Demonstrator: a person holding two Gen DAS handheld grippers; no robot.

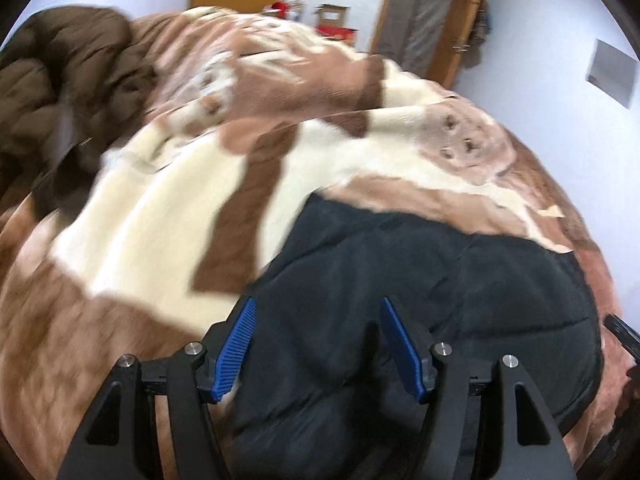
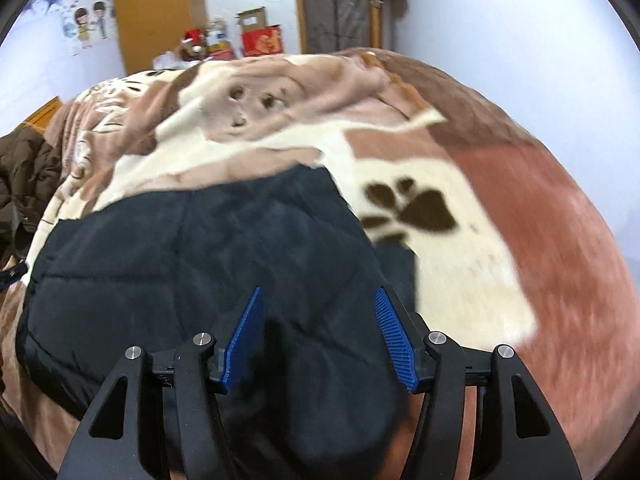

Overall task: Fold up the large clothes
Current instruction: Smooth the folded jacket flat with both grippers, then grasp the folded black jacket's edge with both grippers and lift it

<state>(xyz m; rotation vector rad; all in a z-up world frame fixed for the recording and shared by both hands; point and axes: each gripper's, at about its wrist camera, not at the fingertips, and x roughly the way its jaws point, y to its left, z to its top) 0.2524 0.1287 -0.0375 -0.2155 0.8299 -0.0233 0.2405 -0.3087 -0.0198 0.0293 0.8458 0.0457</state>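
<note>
Fingers (image 2: 244, 340) (spread wide) straddle black jacket (image 2: 192, 248).

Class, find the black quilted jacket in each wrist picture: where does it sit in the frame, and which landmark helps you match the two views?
Left wrist view: the black jacket fills the lower centre and right, under the open left hand-held gripper.
Right wrist view: the jacket fills the lower left and centre, under the open right hand-held gripper.
Shared landmark: the red box beyond the blanket.
</note>
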